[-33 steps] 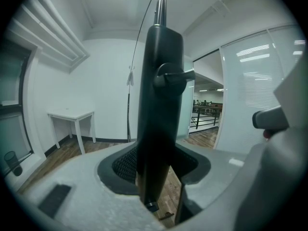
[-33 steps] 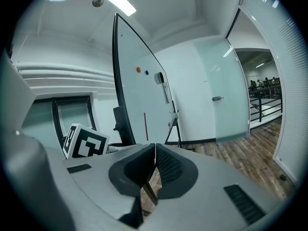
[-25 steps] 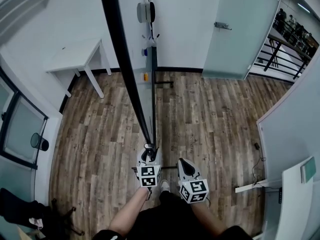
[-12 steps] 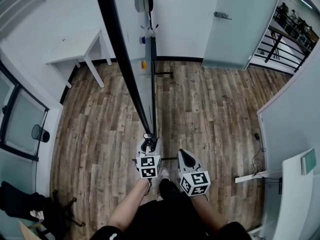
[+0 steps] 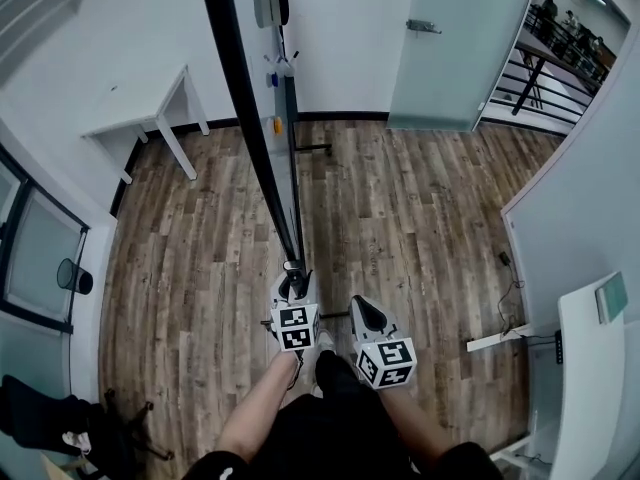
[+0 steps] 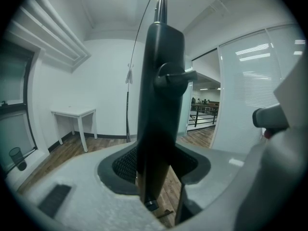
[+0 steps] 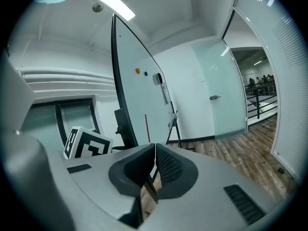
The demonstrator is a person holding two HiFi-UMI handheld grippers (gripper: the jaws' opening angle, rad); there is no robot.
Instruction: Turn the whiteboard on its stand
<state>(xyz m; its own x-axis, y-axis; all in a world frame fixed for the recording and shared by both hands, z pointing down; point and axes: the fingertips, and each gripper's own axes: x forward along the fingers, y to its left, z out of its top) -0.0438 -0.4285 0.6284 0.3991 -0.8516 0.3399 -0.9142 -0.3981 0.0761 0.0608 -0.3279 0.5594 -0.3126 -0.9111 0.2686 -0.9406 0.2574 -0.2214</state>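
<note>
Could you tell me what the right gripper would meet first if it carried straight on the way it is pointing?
Probably the whiteboard: the right gripper, shut and empty, points nearly along its face and slightly toward it, so it would graze the board. Depth is unclear; it might slip past.

White side table (image 5: 140,118) stands vs. the far wall at left, on a wood-plank floor (image 5: 420,228). Frosted glass door (image 5: 450,48) w/ a metal handle (image 5: 422,26) is further right, and a black railing (image 5: 545,83) shows beyond it at top right. Dark round bin (image 5: 73,276) sits by the window (image 5: 30,248) on the left, a thin cable (image 5: 512,288) trails near the right wall, and a white desk (image 5: 590,368) fills the btm right corner.
</note>
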